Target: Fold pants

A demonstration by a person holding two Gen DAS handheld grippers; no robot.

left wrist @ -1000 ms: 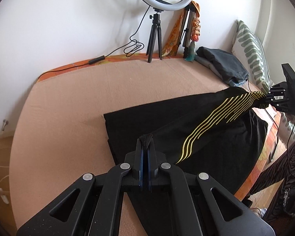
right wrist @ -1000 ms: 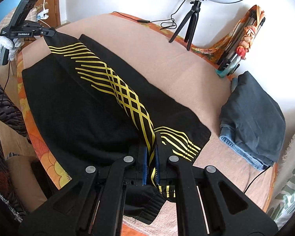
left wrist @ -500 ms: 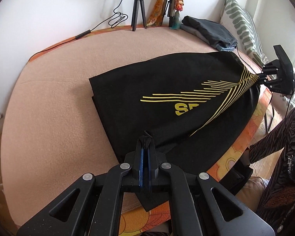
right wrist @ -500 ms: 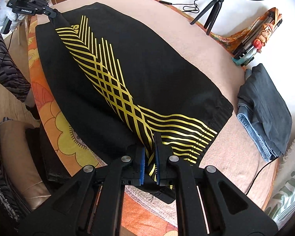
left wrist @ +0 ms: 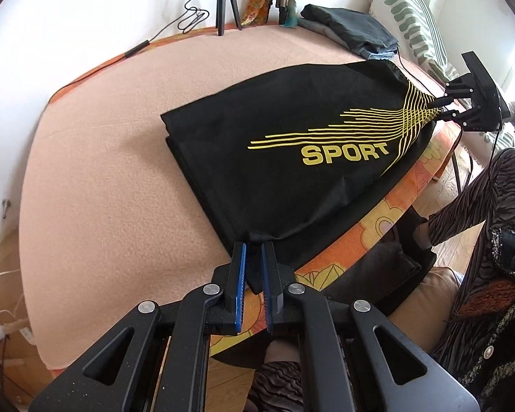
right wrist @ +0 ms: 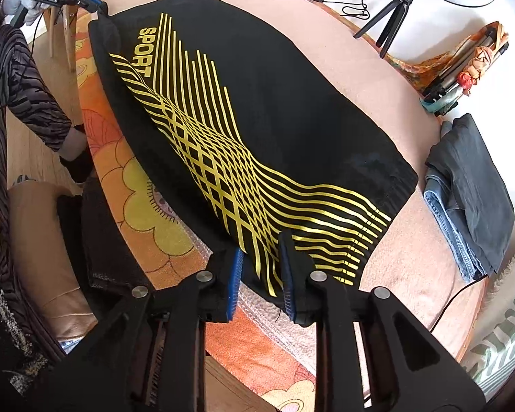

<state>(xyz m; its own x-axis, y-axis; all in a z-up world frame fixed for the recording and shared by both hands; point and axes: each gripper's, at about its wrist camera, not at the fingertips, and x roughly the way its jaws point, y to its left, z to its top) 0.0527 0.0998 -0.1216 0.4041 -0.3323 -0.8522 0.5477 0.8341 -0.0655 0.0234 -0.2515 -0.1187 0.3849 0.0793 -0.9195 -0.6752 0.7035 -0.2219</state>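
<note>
The black pants (left wrist: 292, 158) with yellow stripes and the word SPORT lie folded lengthwise along the near edge of the bed; they also show in the right wrist view (right wrist: 257, 130). My left gripper (left wrist: 253, 252) is open, its fingers parted just off the hem corner. My right gripper (right wrist: 261, 257) is open, its fingers either side of the waistband end, cloth lying between them. Each gripper shows in the other's view: the right (left wrist: 443, 104) and the left (right wrist: 86, 1).
The bed has a peach blanket (left wrist: 120, 158) over an orange flowered sheet (right wrist: 147, 206). Folded dark jeans (right wrist: 470, 189) lie near a striped pillow (left wrist: 408, 17). A ring-light tripod (right wrist: 391, 17) stands at the wall. The person's patterned legs (left wrist: 480, 199) stand at the bedside.
Both grippers carried the upper pant leg toward the bed's near edge and laid it flat. Both then opened and let go of the cloth.
</note>
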